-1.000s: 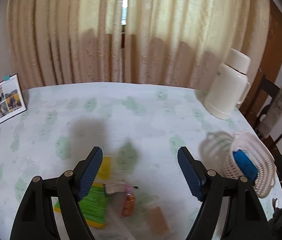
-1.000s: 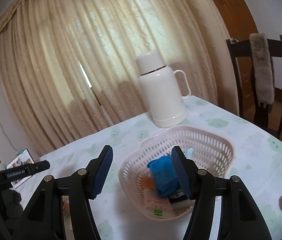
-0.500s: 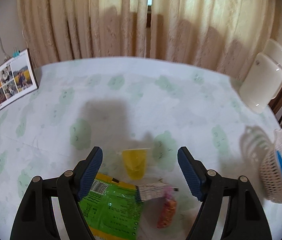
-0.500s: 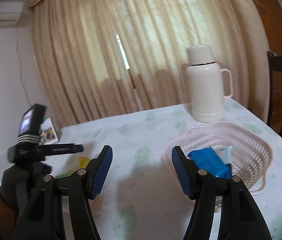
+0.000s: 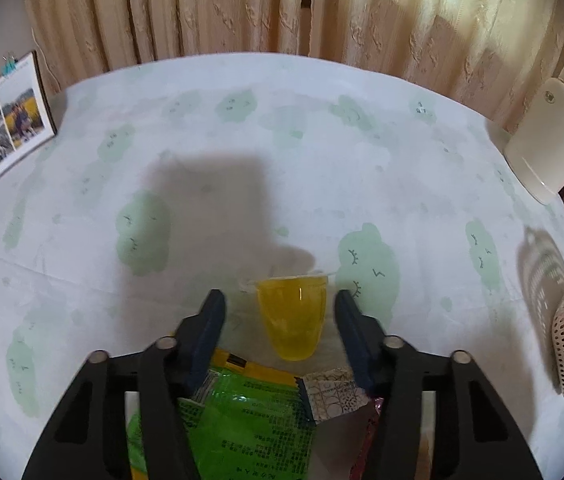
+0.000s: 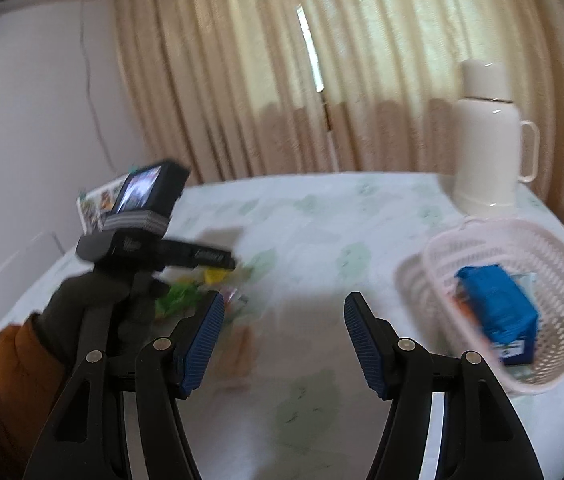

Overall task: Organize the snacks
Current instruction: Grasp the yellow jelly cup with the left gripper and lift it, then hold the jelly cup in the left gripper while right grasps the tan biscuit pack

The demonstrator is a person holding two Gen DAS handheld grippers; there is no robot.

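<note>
Left hand-held gripper [image 5: 280, 312], low in its frame, is closing its jaws around a yellow jelly cup [image 5: 291, 316] lying on the table [image 5: 242, 152] — the pads flank the cup without touching it yet. Just below sit a green snack packet [image 5: 242, 420] and a small patterned sachet [image 5: 331, 394]. Right hand-held gripper [image 6: 283, 340] hangs about half open over bare cloth, holding nothing — the pink basket [image 6: 561, 264] with a blue pack [image 6: 497, 304] stands at the frame's right.

A translucent yellow jelly cup [image 5: 292, 320] lies on the white tabletop [image 5: 242, 152] printed with pale green clouds. A bright green packet [image 5: 242, 424] has a yellow edge. The pinkish-white basket [image 6: 553, 264] holds a blue pack [image 6: 497, 312]. Beige curtains [image 5: 282, 8].
</note>
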